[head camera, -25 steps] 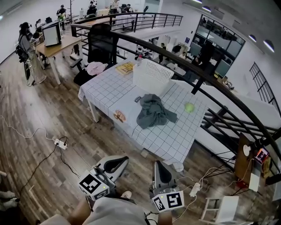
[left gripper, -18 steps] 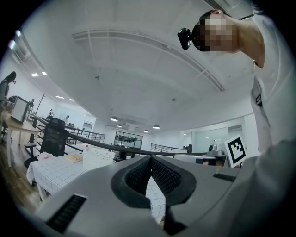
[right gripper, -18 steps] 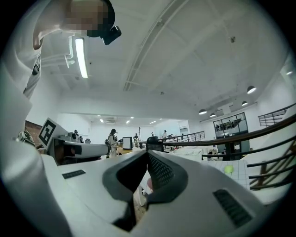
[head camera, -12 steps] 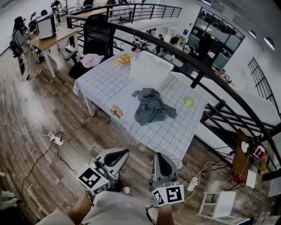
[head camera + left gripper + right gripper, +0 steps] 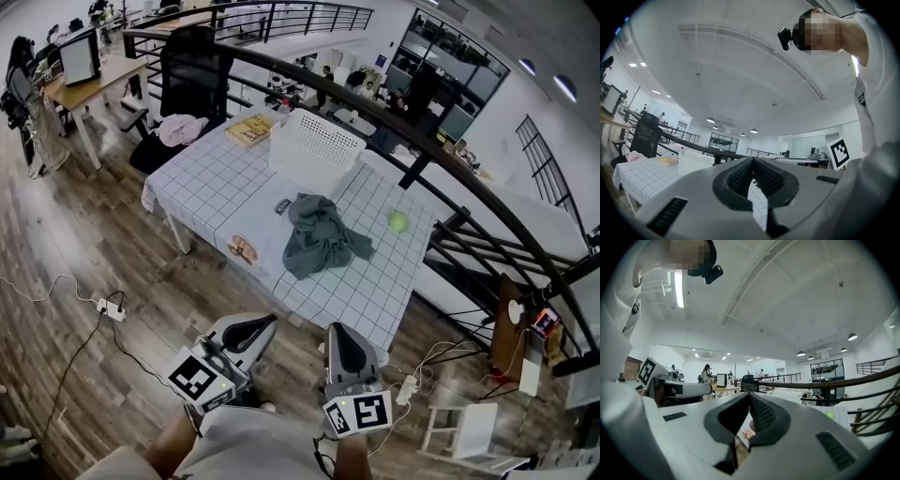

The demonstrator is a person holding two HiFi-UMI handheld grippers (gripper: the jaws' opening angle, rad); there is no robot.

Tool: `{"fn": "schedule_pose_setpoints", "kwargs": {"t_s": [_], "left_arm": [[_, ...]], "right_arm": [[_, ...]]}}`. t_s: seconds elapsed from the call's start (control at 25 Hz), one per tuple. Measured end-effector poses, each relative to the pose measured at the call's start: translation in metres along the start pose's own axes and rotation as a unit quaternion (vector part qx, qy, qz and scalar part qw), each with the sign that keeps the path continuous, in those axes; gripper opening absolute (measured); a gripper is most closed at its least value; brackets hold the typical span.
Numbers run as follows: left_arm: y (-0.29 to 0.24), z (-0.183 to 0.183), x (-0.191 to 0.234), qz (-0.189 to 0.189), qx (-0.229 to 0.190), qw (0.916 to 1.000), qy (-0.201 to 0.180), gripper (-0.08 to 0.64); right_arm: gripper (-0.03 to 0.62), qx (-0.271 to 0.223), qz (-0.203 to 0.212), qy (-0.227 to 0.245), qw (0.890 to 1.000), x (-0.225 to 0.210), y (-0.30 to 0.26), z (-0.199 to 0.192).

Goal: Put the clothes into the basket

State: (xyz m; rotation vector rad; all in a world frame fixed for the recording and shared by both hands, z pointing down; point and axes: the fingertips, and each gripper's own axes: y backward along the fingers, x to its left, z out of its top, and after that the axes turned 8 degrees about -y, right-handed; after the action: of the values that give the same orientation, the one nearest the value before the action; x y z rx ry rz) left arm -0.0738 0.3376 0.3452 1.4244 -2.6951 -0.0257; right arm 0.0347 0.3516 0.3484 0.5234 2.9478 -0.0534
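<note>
**2 shut grippers, 1 heap of clothes well out of reach**

At the far left, a power strip [image 5: 108, 307] and its cable lie on the wooden floor. A careless step toward the table [image 5: 202, 183] could catch on them.

The left gripper [image 5: 251, 330] is held low by the person's body and points level. Its jaws are pressed together with nothing between them. If it reached the cloth like that, it would likely shove the heap instead of taking it.

A small round thing [image 5: 244, 248] sits near the table's front edge, where a low approach might knock it off.

The grey clothes [image 5: 319, 236] lie in 1 crumpled heap at mid-table, just in front of the white basket [image 5: 314, 150]. Whether they touch it I cannot tell, and none of the cloth is inside. The heap looks limp, so a pinch on 1 fold may leave the rest trailing, and that could snag the basket's rim or tug the checked tablecloth.

The right gripper [image 5: 343, 345] is likewise closed tight and empty, well apart from the heap.

Further right, a green ball [image 5: 399, 221] rests near the clothes. A sweeping sleeve of cloth could send it rolling off the table.
</note>
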Motion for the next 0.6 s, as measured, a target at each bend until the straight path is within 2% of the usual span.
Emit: {"fn": "schedule_pose_setpoints", "kwargs": {"t_s": [0.32,0.6], "left_arm": [[0.003,0.004,0.040,-0.002,-0.011,0.9999,0.007,0.005],[-0.001,0.000,0.060,0.005,-0.011,0.9998,0.018,0.005]], "right_arm": [[0.015,0.007,-0.003,0.006,1.000,0.016,-0.037,-0.001],[0.015,0.023,-0.004,0.006,1.000,0.011,-0.056,-0.006]]}}
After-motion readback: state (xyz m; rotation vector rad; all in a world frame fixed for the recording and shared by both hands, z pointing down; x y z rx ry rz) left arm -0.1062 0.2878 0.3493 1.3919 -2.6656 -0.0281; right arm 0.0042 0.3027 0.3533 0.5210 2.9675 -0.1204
